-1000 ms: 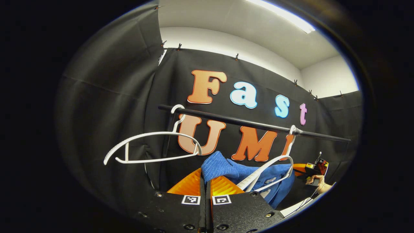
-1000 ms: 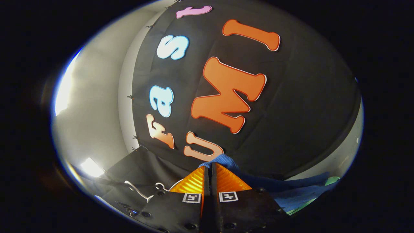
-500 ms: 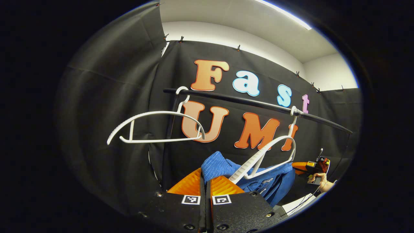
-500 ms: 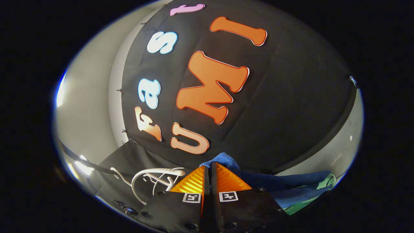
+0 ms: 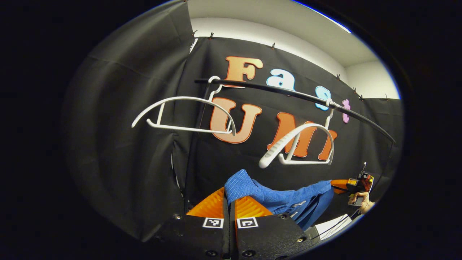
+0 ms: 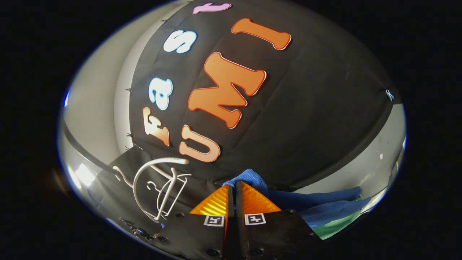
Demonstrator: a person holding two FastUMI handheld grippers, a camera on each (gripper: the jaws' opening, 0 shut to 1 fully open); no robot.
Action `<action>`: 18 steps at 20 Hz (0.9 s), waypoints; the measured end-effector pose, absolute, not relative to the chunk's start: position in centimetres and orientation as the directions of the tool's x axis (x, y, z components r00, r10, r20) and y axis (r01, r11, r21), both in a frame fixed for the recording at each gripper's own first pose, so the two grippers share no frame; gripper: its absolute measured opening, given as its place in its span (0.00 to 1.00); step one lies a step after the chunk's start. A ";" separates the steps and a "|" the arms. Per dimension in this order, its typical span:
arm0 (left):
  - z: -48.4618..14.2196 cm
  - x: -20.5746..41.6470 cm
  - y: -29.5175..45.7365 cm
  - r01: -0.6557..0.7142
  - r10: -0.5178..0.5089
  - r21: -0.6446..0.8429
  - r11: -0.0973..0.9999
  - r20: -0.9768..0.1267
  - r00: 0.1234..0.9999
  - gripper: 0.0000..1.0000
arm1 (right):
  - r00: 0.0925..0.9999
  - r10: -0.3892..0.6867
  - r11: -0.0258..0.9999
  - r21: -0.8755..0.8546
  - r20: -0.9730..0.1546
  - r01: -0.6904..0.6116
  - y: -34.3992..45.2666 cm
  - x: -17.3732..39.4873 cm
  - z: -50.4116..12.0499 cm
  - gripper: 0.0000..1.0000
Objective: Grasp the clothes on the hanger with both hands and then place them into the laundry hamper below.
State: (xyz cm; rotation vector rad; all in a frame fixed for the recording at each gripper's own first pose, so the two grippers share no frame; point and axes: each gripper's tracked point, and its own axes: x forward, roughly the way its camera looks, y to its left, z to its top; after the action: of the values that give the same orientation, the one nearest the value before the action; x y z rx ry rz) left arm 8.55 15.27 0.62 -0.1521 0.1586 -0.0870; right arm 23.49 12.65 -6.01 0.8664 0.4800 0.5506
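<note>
Left gripper view: blue garment (image 5: pixel 278 195) off the white hanger (image 5: pixel 299 144), both grippers' jaws clamped on it; drop into the hamper still to do.

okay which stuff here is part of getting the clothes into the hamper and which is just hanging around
Part of the job:
blue garment, pinched at both ends
left hand-held gripper
right hand-held gripper
right-hand white hanger, now bare

Just there:
left-hand white hanger, bare
black rail
green cloth
</note>
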 end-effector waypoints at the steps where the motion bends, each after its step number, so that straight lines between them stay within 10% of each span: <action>1: -0.2 8.2 15.4 0.069 -0.096 -0.165 0.984 -0.162 0.982 0.00 | 0.758 0.628 0.536 0.805 -0.178 -0.255 12.9 23.0 -6.3 0.07; 18: -4.2 5.2 7.0 0.185 -0.241 -0.228 0.956 -0.245 0.939 0.00 | 0.737 0.628 0.663 0.667 -0.249 -0.339 17.2 14.4 -7.3 0.07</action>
State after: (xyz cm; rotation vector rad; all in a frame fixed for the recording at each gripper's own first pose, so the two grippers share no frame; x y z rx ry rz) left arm 5.18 7.02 -4.19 -0.2037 0.2749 -0.2189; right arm 14.41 17.17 -7.28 0.6359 0.4932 0.5719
